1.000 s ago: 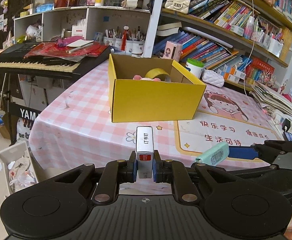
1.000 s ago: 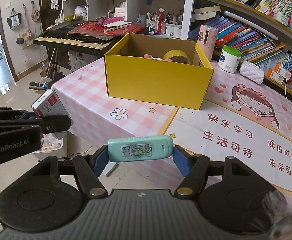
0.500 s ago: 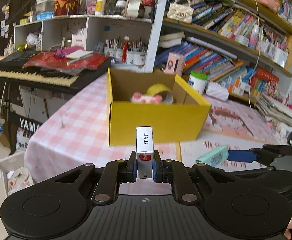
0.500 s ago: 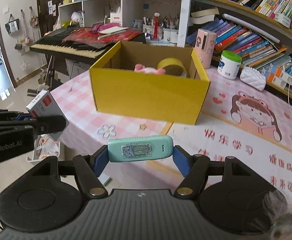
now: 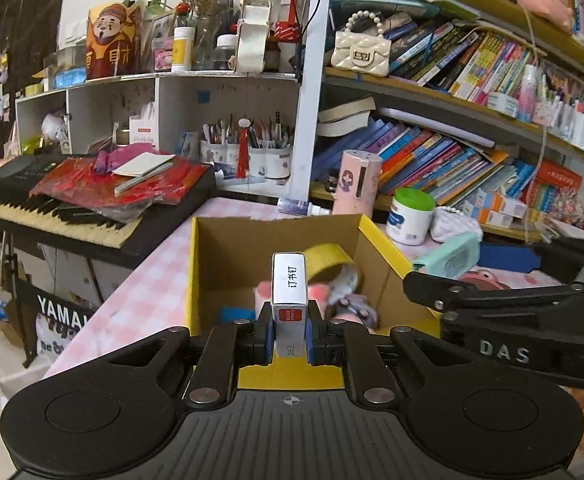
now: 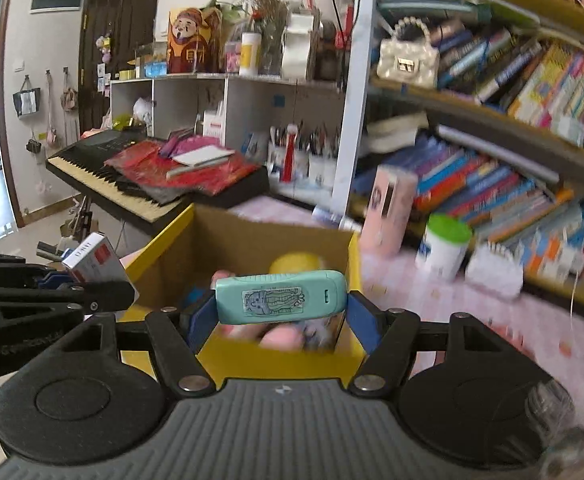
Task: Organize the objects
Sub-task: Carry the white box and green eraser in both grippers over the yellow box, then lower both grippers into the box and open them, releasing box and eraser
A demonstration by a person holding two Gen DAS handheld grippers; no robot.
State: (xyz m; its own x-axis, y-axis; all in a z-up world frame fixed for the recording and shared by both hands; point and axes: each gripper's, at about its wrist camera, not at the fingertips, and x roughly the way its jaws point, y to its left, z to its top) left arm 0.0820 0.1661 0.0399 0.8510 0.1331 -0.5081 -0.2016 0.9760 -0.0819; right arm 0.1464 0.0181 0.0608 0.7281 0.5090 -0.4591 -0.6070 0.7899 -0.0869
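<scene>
Both of your tools had closed in from the bench edge to above the yellow box [image 5: 212, 264], the left tool [image 5: 290, 338] pinching the staple box [image 5: 289, 284], the right tool [image 6: 280, 316] clamping the mint-green case [image 6: 280, 296], so release came next.

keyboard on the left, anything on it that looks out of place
Yes. The keyboard has red fabric heaped over its top and part of the keys, with a flat white booklet lying askew on the pile, so it serves as a shelf rather than an instrument.
</scene>
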